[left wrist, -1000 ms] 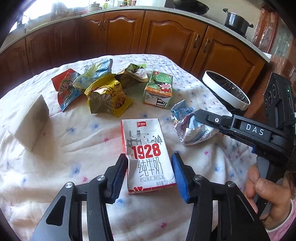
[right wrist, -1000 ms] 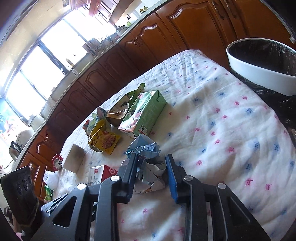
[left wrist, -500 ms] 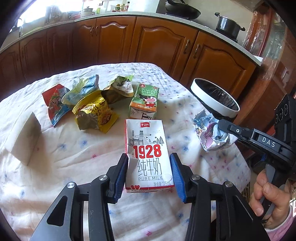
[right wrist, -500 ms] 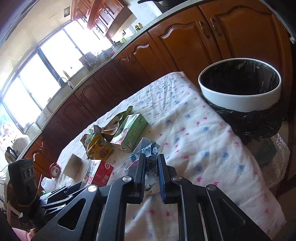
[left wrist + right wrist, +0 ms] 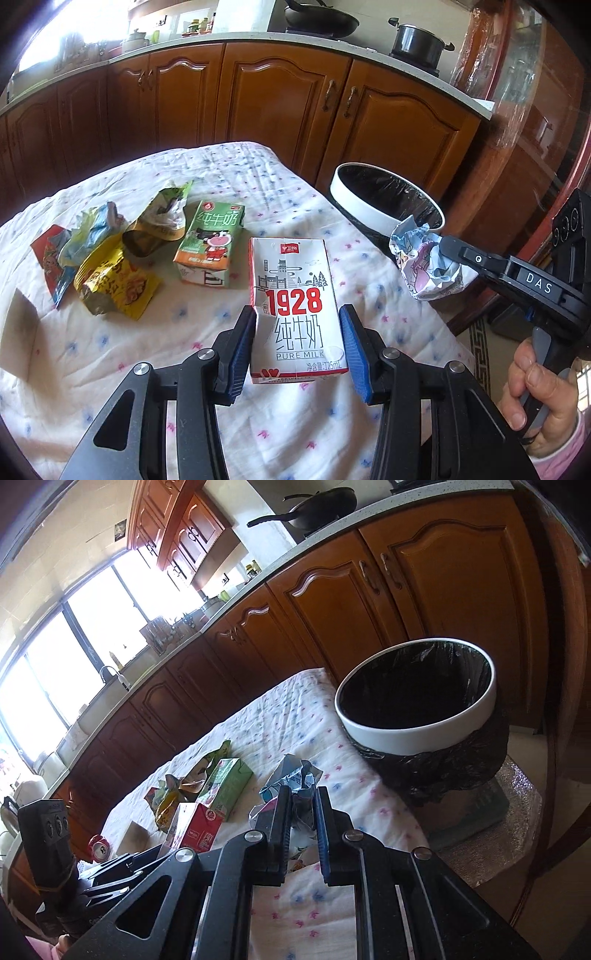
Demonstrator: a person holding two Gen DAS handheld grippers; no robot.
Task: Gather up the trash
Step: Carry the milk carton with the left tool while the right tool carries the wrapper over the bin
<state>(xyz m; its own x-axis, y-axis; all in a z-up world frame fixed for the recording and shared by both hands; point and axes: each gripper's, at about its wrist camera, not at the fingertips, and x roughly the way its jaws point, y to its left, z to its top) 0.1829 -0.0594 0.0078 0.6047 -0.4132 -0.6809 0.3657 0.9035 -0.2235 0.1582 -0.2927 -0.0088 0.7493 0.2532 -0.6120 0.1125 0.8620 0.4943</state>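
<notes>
a round table under a white cloth (image 5: 177,369) dotted with pink and blue fills the lower left of the left wrist view, with wooden kitchen cabinets (image 5: 280,99) curving behind it. at about two o'clock from the table's middle, just past its edge, stands a white-rimmed bin (image 5: 364,208) lined with a black bag; in the right wrist view the same bin (image 5: 417,731) sits at two o'clock, its mouth open and dark.

the left gripper (image 5: 297,345) rises from six o'clock, its blue pads pressed on both sides of a white milk carton (image 5: 293,306) marked 1928, held above the cloth. the right gripper (image 5: 301,812) is clamped tight on a crumpled wrapper (image 5: 291,775); from the left camera that wrapper (image 5: 421,264) hangs at three o'clock, near the bin's rim. a hand (image 5: 535,387) grips the handle at four o'clock.

still lying on the cloth: a green milk carton (image 5: 210,247) at eleven o'clock of the held carton, and at ten o'clock a cluster of snack bags (image 5: 110,273) in yellow, gold, blue and red.
</notes>
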